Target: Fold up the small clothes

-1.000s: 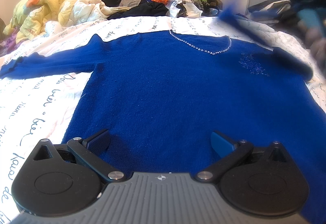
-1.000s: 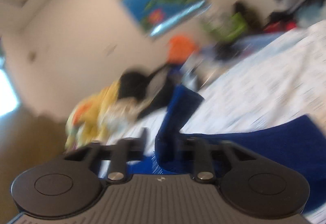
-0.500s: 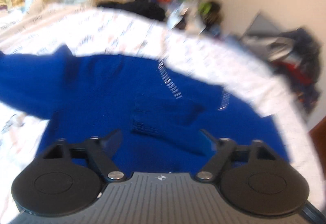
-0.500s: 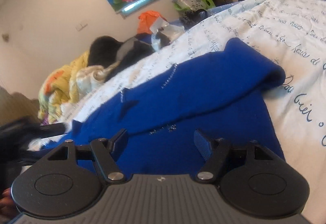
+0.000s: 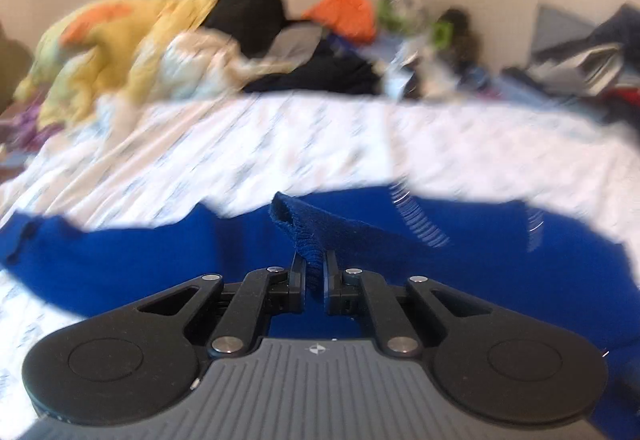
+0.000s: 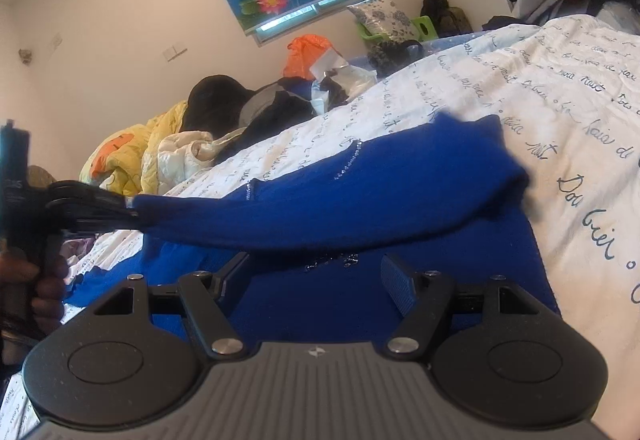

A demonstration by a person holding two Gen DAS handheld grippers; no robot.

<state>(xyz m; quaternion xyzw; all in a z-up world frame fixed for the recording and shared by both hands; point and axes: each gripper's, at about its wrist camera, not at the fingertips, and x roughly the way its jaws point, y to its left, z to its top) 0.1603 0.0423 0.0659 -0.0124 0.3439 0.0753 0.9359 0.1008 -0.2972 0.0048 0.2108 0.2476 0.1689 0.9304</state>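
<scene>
On the bed's script-printed sheet (image 6: pixel 580 88) lies a blue knit sweater (image 6: pixel 360 304), its body spread flat. Its right sleeve (image 6: pixel 360 196) is already doubled across the chest, and the fold looks part-way done. The left gripper (image 5: pixel 315 267) has just been closing, with cloth between its jaws, and now pinches the ribbed cuff (image 5: pixel 308 244) of that sleeve, lifted clear of the body; the right wrist view shows the sleeve stretched in a shallow arc from this pinch back to the shoulder fold. The right gripper (image 6: pixel 316 278) stands wide with nothing between its pads, hovering low over the sweater's chest, just beside the sparkly motif (image 6: pixel 332 260). Next, I judge, the cuff must be carried over and laid flat without dragging the shoulder fold out; the free gripper could pin the body while that happens.
</scene>
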